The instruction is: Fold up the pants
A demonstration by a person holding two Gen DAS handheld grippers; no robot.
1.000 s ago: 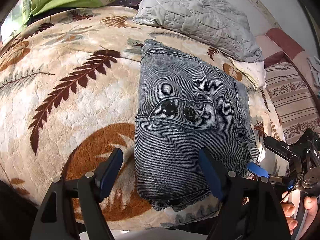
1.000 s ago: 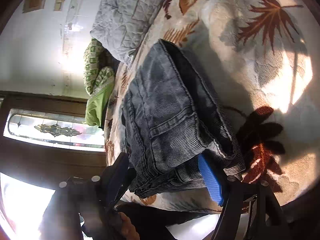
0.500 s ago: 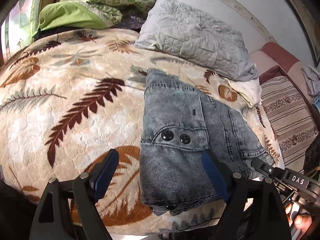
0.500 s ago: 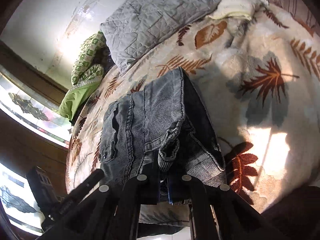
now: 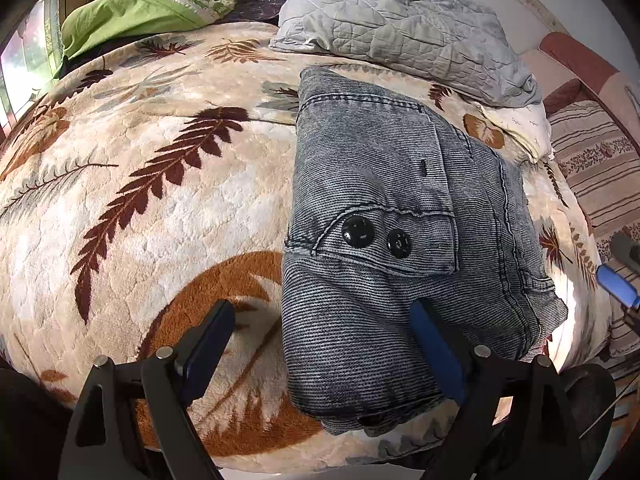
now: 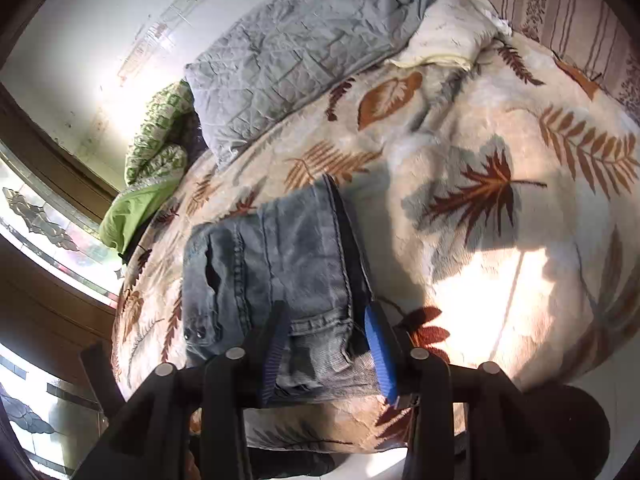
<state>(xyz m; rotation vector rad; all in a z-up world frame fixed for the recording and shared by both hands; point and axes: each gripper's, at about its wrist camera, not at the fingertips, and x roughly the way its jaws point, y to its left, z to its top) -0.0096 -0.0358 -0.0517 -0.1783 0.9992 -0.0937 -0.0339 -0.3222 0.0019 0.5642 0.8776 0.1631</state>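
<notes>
Cream plush blanket [image 5: 168, 216] with brown and rust leaf print covers the bed and serves as the work surface. At its far end lie a grey quilted pillow [image 5: 400, 20] and a green patterned bedcover [image 5: 140, 8]; a striped brown cushion [image 5: 592, 168] sits at the right side.

Folded grey-blue corduroy-denim pants [image 5: 392, 248] lie flat on the blanket, near its front edge. A pocket flap with 2 black snap buttons [image 5: 376, 236] faces up.

Left gripper [image 5: 320, 344]: the jaws stand wide and have just been opening. The left finger [image 5: 208, 340] is over bare blanket beside the pants; the right blue-padded finger [image 5: 436, 352] is over the pants' near part. Nothing is clamped.

Right gripper [image 6: 326, 348]: the jaws stand partly apart and have just been opening. The near corner of the pants [image 6: 280, 280] shows between the pads [image 6: 380, 348] in the right wrist view; whether either pad touches the fabric cannot be told. The pants rest on the blanket, not lifted.
</notes>
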